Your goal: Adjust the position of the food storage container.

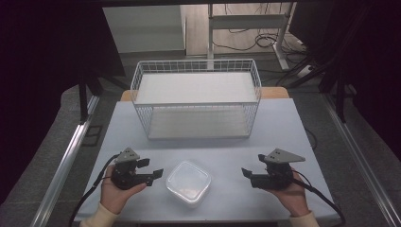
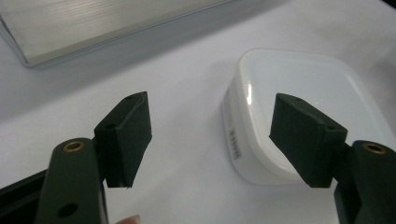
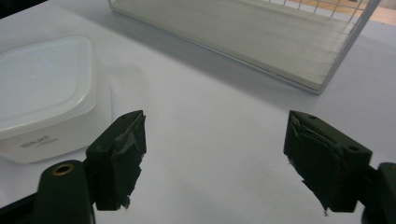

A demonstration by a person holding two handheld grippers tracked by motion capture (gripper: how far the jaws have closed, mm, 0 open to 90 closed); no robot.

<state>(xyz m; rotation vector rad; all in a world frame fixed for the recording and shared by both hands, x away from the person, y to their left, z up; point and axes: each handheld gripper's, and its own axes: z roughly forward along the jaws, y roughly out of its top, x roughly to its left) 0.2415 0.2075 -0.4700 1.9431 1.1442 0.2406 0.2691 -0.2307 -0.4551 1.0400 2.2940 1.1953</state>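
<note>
The lidded white container point(image 1: 188, 183) sits at the near middle of the tabletop point(image 1: 283, 127), between the two tools. The left tool point(image 1: 153, 172) is released just beside the container's left edge; the right tool point(image 1: 247, 173) is also released, a little apart on its right.

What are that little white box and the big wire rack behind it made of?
The box looks like translucent, glossy plastic: light glints on its rounded lid and the walls look milky. The rack seems to be metal wire coated white, judging by its thin, even grid. Its shelves look like matt, pale, finely ribbed board, perhaps plastic or metal; I cannot tell which.
</note>
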